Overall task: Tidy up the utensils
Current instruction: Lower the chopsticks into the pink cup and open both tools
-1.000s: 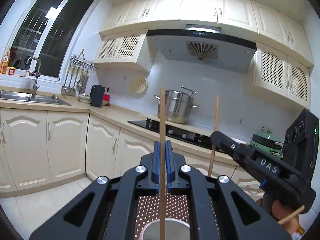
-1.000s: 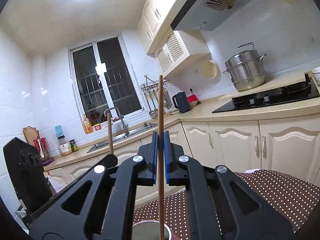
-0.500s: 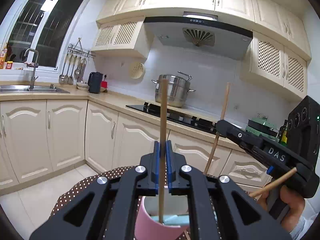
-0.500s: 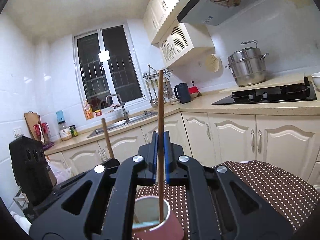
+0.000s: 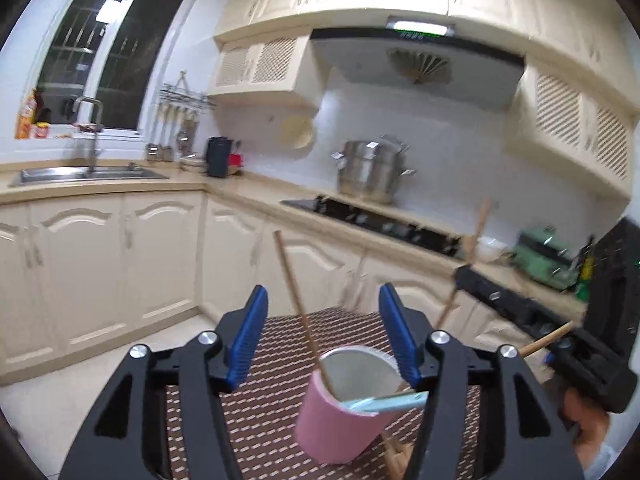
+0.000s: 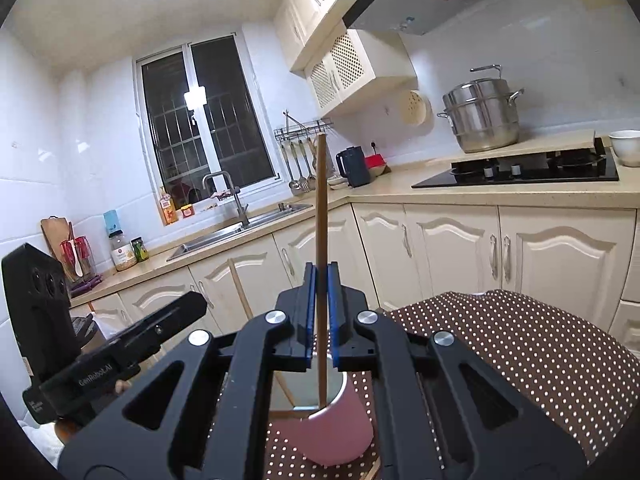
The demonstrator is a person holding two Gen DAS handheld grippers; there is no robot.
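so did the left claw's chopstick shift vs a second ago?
Yes. The chopstick stood upright, clamped in the left claw; now the claw is opening and it leans left against the pink cup's rim.

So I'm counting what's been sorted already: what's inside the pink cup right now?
The pink cup holds one leaning chopstick, just released, a pale blue handle across the rim, and the tip of the chopstick the right gripper grips. Its bottom is hidden.

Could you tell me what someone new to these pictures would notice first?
Most striking is the pink cup on the dotted brown cloth, just ahead of both grippers. The left gripper is opening its jaws, and the chopstick between them leans free with its lower end in the cup. The right gripper is shut on a second chopstick, upright over the cup.
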